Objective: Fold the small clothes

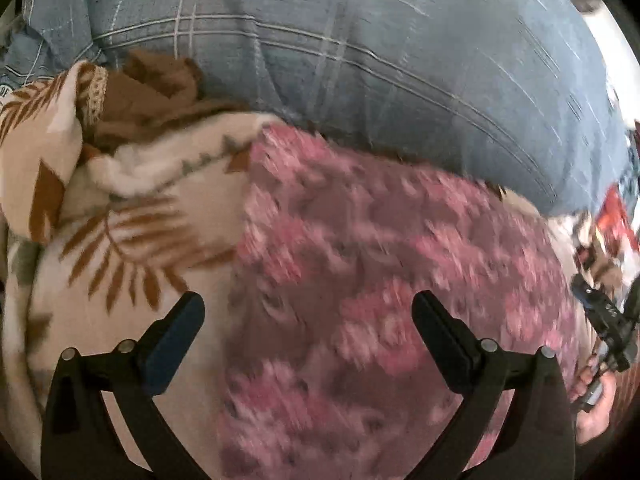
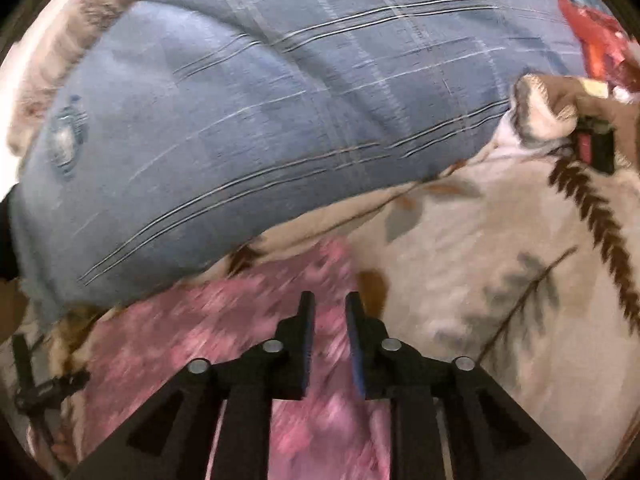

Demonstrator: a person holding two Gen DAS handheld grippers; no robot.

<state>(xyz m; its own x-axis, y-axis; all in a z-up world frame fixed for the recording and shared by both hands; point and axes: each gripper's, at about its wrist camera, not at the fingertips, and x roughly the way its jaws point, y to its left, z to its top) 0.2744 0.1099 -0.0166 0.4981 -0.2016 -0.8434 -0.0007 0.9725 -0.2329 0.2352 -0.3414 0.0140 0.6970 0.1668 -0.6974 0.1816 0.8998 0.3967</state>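
A pink and mauve patterned small garment [image 1: 360, 288] lies flat on a cream blanket with brown leaf print [image 1: 120, 240]. My left gripper [image 1: 308, 312] is open wide and empty just above the garment's left part. In the right wrist view the same garment [image 2: 224, 320] lies under my right gripper [image 2: 330, 308], whose jaws are narrowed to a small gap above the garment's right edge; nothing shows between them. The view is motion-blurred. The right gripper also shows at the right edge of the left wrist view [image 1: 608, 320].
A blue plaid duvet [image 1: 400, 60] bulges behind the garment; it also shows in the right wrist view [image 2: 240, 120]. A brown crumpled garment [image 1: 152, 92] lies at the back left. A red packet [image 2: 592, 40] sits at the far right. The leaf blanket [image 2: 500, 260] spreads right.
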